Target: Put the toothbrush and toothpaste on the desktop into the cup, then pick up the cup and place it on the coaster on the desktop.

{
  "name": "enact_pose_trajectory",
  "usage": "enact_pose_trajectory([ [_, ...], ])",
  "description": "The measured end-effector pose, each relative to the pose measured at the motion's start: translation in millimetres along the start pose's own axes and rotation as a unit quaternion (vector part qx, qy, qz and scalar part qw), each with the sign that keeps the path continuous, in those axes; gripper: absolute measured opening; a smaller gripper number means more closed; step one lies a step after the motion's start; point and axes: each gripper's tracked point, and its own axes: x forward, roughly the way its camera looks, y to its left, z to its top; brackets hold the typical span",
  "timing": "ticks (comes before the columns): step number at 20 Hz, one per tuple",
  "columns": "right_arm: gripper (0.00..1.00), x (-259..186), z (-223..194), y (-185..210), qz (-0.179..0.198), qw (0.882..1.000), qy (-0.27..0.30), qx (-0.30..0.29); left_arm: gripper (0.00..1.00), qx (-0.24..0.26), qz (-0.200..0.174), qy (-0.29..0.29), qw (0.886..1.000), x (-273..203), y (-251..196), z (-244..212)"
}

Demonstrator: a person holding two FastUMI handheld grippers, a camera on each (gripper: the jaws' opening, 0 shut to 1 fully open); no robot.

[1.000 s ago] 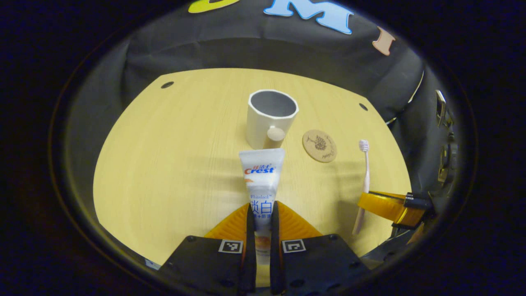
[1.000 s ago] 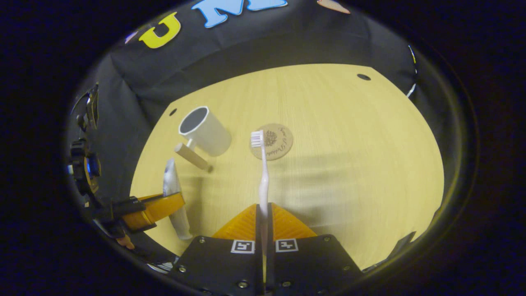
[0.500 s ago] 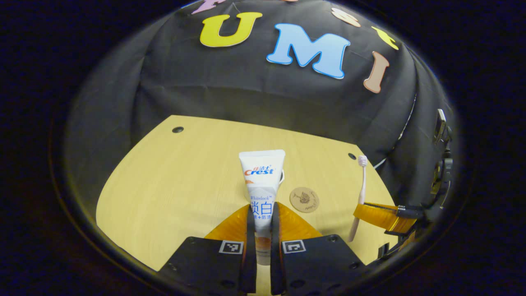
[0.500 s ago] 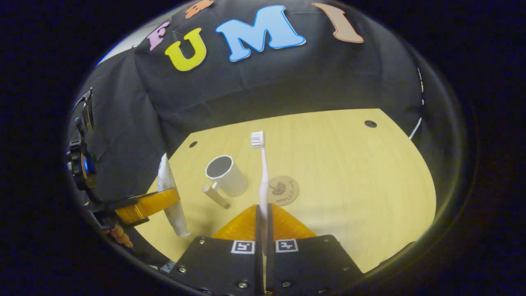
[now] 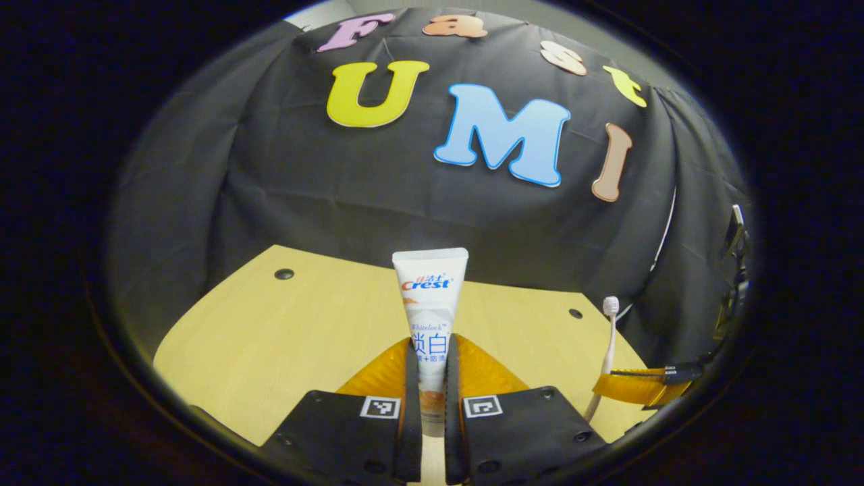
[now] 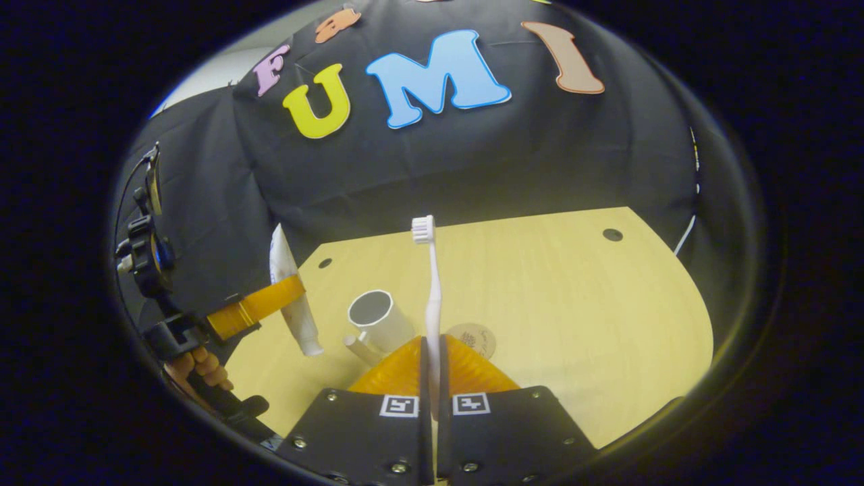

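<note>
Left gripper [image 5: 426, 378] clamped on toothpaste [image 5: 430, 304], tube upright, lifted above the desktop [image 5: 270, 337]. Right gripper [image 6: 432, 378] clenched on toothbrush [image 6: 432, 297], bristles up, also off the desktop. Cup [image 6: 378, 320] sits empty on the desktop, coaster [image 6: 476, 337] just beside it.

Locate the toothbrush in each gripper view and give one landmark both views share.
Left gripper view: the pale pink toothbrush with white bristles stands at lower right, clamped in the right gripper.
Right gripper view: it rises at centre, bristles up, from that gripper's fingers at the bottom.
Shared landmark: the white toothpaste tube in the left gripper.
</note>
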Motion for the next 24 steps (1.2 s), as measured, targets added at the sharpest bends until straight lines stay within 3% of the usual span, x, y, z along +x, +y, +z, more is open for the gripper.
enact_pose_trajectory([
  [5, 0.04, -4, 1, 5, -0.008, 1.0, -0.007, -0.001, 0.2, 0.018, -0.032, -0.078, 0.996, 33, -10, 39],
  [7, 0.04, -6, 0, 6, -0.012, 1.0, -0.007, 0.002, 0.19, 0.015, -0.046, -0.083, 0.995, 51, -14, 41],
  [15, 0.04, -8, -14, 11, -0.031, 0.999, 0.007, 0.01, 0.21, 0.016, -0.063, -0.023, 0.998, 118, -19, -14],
  [24, 0.04, -9, -17, 20, -0.029, 0.999, 0.014, 0.015, 0.27, 0.014, -0.044, 0.034, 0.998, 124, -6, -50],
])
